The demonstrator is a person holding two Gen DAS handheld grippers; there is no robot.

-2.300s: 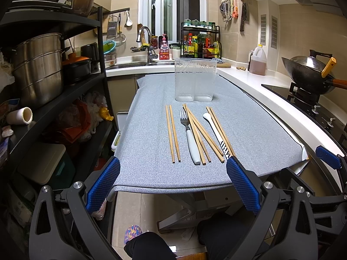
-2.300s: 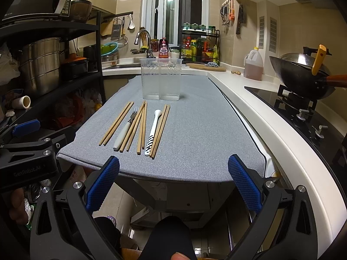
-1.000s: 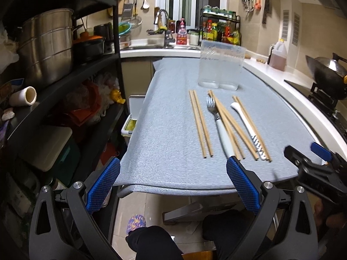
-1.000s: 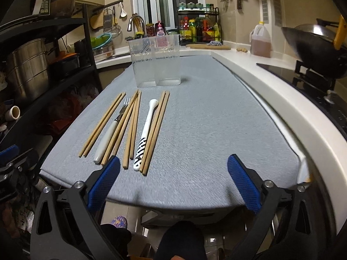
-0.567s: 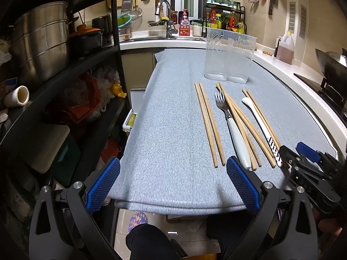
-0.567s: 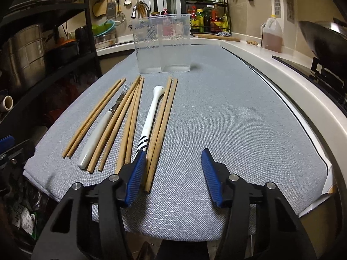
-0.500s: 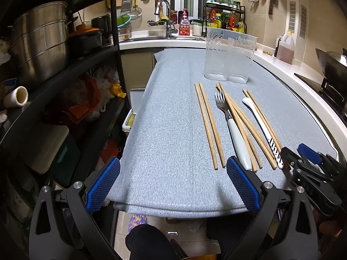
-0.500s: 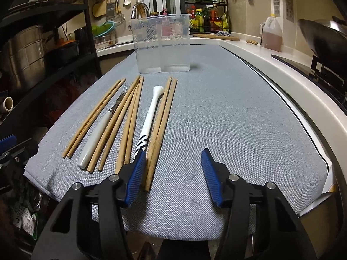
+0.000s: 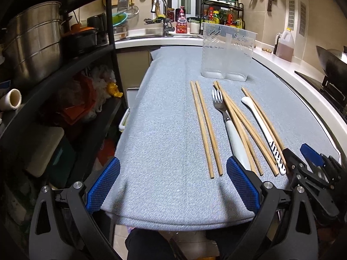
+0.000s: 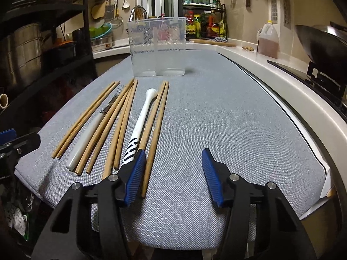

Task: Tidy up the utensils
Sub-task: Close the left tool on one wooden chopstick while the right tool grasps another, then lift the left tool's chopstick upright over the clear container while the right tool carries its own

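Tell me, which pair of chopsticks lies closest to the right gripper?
The rightmost pair, just right of the white spoon. Its near ends reach the right gripper; the other pairs lie further left.

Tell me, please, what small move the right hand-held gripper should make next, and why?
Probably shift slightly left: the right hand-held gripper is open and low over the cloth, but the rightmost chopstick pair lies beside its left finger, not between them.

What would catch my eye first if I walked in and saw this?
Probably the row of utensils on the grey cloth: wooden chopsticks, a white-handled fork and a white spoon lying side by side. Behind them stands a clear plastic holder, empty. Nearest the camera, the blue-padded right gripper sits open and low, just right of the chopstick ends.
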